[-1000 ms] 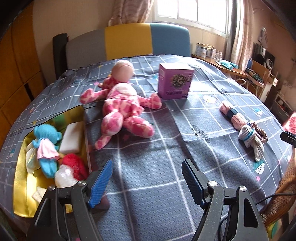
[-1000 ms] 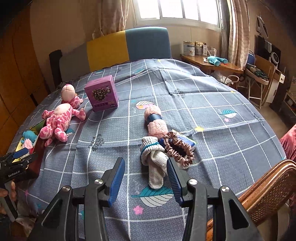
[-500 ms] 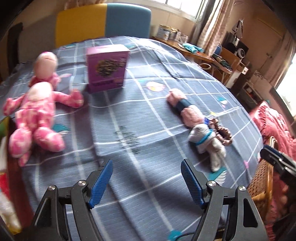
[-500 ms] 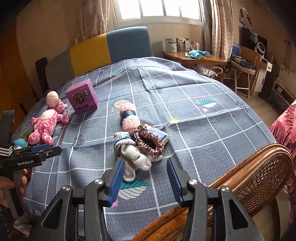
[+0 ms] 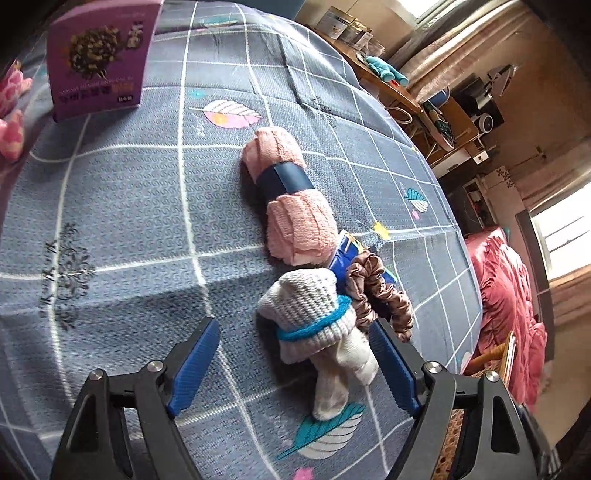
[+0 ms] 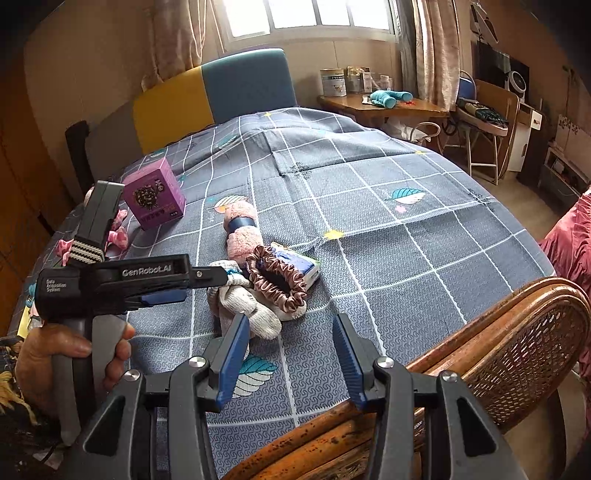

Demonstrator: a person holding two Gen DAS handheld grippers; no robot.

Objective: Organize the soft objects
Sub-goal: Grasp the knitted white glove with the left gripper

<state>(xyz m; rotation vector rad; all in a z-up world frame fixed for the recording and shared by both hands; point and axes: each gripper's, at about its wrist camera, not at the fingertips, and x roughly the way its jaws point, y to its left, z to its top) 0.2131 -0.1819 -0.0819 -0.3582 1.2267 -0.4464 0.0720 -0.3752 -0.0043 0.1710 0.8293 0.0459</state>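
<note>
The left gripper point(image 5: 295, 365) had swung from the pink plush toy point(image 6: 118, 230) across the gray checked bedspread point(image 5: 129, 192) to the pile, jaws wide apart around the one knitted sock point(image 5: 314, 325), gripping nothing. The right gripper point(image 6: 288, 356) had drawn back over the wicker chair point(image 6: 517, 354), open and empty. Beside the sock lay one pink towel roll point(image 5: 291, 206), one brown scrunchie point(image 5: 384, 295) and one purple box point(image 5: 99, 59).

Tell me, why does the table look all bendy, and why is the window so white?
Left wrist view: the fisheye lens curves the tablecloth grid; the sock stays sharp. Right wrist view: daylight overexposes the window, and corners go dark.
</note>
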